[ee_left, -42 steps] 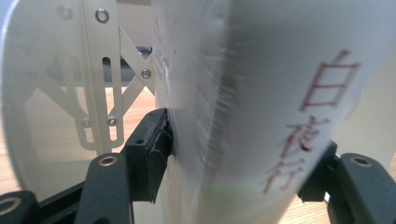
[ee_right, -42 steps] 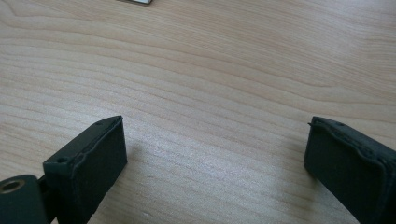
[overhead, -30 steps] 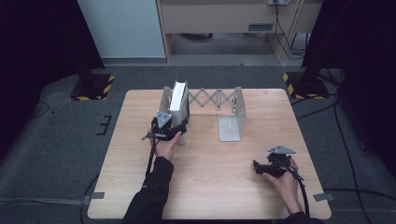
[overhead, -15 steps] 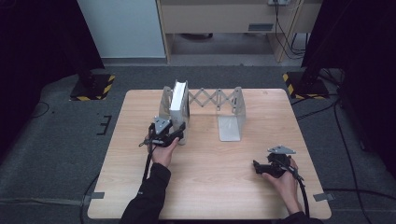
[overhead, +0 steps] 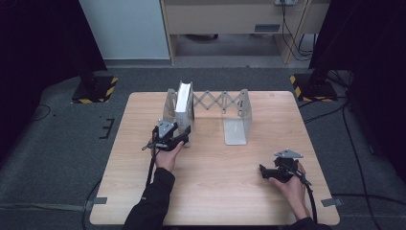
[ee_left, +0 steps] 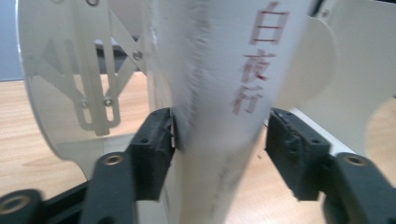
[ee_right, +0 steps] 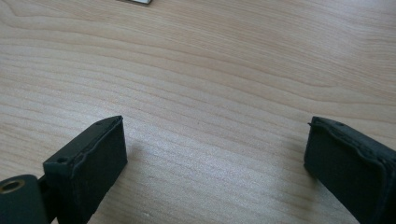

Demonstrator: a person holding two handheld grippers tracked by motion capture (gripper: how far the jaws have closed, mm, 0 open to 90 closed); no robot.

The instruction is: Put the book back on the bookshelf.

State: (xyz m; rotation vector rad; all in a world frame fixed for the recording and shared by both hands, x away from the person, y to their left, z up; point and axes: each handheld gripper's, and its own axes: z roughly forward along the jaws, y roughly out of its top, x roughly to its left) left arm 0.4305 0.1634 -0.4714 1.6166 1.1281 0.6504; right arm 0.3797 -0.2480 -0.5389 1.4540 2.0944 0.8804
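The left gripper (ee_left: 219,140) straddles the spine of a white book (ee_left: 219,93). Its jaws have just been opening: one pad touches the book, the other stands off. Behind and beside the book rises the white expanding bookend rack (overhead: 237,108). The right gripper (ee_right: 215,163), well apart, rests on the wooden table (ee_right: 210,70) with jaws wide apart.

The left hand-held gripper (overhead: 184,139) has just been opening its jaws slightly, while the right hand-held gripper (overhead: 262,171) rests wide apart.
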